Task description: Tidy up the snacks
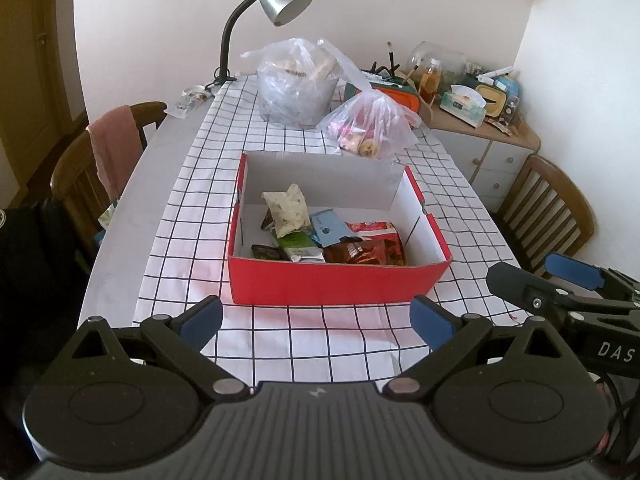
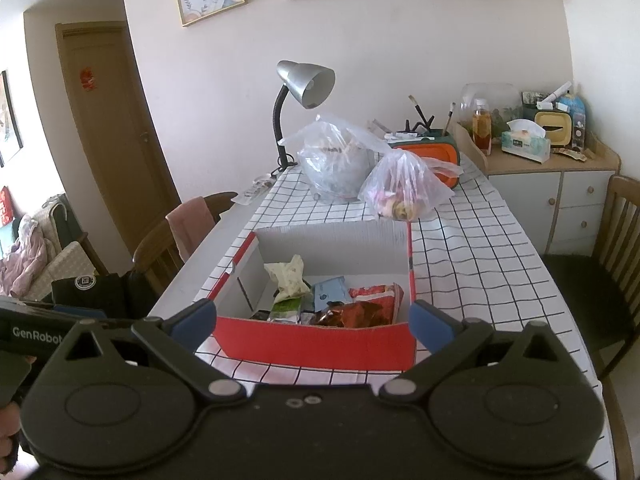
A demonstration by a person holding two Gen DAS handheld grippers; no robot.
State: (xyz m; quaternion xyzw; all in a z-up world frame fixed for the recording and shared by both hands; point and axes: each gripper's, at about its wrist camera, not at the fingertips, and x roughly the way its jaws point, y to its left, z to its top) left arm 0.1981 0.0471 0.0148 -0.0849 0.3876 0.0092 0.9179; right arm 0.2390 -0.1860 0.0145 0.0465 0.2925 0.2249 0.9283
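**Both grippers spread and empty, hovering near edge of snack box**

Left gripper (image 1: 316, 316) is hanging over the checked cloth (image 1: 280, 344) at the near side of the counter (image 1: 132, 216), blue pads wide apart, nothing between them. Right gripper (image 2: 312, 322) is sitting the same way: pads spread, empty, framing the near wall of the red box (image 2: 316, 344). In the left wrist view the right gripper is showing at the right edge, also spread.

Red box (image 1: 340, 284) is sitting on the cloth just beyond both grippers, open top, white inside. Snacks are lying loose in its near half:
- pale crumpled packet (image 1: 290, 210), standing up toward the far left
- green packet (image 1: 300, 246) just in front of it
- light blue packet (image 1: 328, 230) in the middle
- red packet (image 1: 372, 228) to the right, with a brown shiny packet (image 1: 360, 254) in front of it, against the near wall
- small dark packet (image 1: 264, 252) in the near left corner

Beyond the box, two clear plastic bags are resting on the cloth: a small one (image 1: 370, 128) just behind the box's far wall, holding more snacks, and a larger one (image 1: 296, 88) further back and left. Desk lamp (image 1: 280, 0) is standing at the far left end. Wooden chairs are flanking the counter, the left one (image 1: 80, 172) with a pink cloth (image 1: 116, 144) draped over it, the right one (image 1: 548, 208) bare. Cabinet (image 1: 492, 152) with clutter on top is sitting far right.
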